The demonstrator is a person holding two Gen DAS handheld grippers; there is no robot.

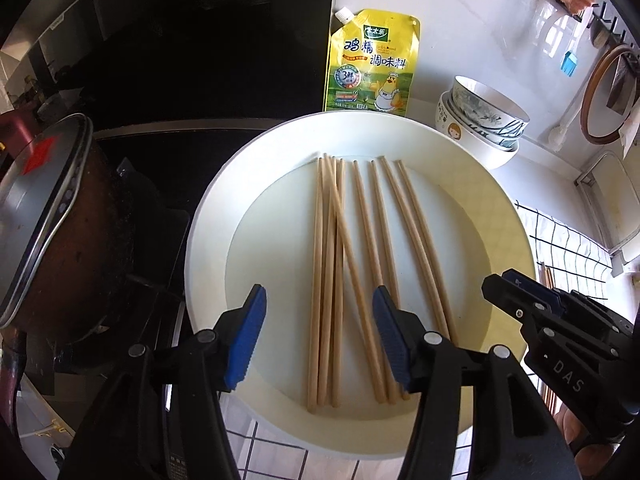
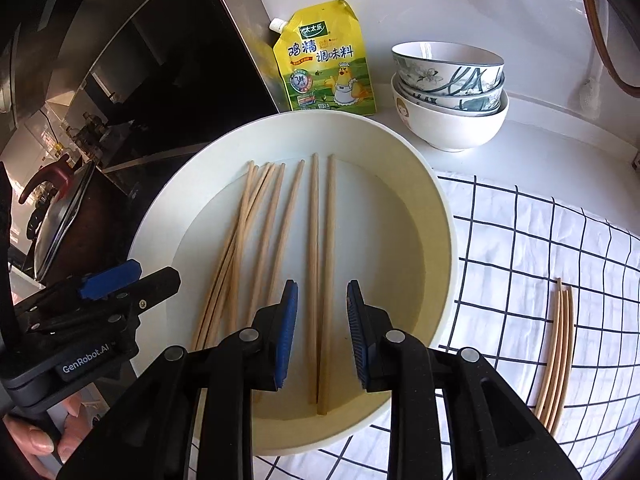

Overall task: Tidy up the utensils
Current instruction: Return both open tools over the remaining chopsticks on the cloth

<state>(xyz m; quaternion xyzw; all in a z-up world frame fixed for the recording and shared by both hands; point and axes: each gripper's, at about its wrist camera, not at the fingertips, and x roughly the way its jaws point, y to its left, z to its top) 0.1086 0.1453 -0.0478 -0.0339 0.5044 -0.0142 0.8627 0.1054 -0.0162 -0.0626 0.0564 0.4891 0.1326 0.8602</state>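
Note:
Several wooden chopsticks (image 1: 348, 264) lie lengthwise in a wide white basin (image 1: 208, 216). My left gripper (image 1: 320, 320) is open over the basin's near side, its blue pads on either side of the left bunch. My right gripper (image 2: 322, 312) is open, its pads on either side of the two rightmost chopsticks (image 2: 322, 280) in the basin (image 2: 444, 216). Neither holds anything. A few more chopsticks (image 2: 558, 352) lie on the checked cloth to the right. The right gripper also shows in the left wrist view (image 1: 516, 292), and the left gripper in the right wrist view (image 2: 132, 276).
A yellow seasoning pouch (image 1: 370, 64) leans on the wall behind the basin. Stacked bowls (image 2: 448, 92) stand at the back right. A lidded pot (image 1: 44, 216) sits on the dark stove to the left. A white checked cloth (image 2: 520, 248) covers the counter on the right.

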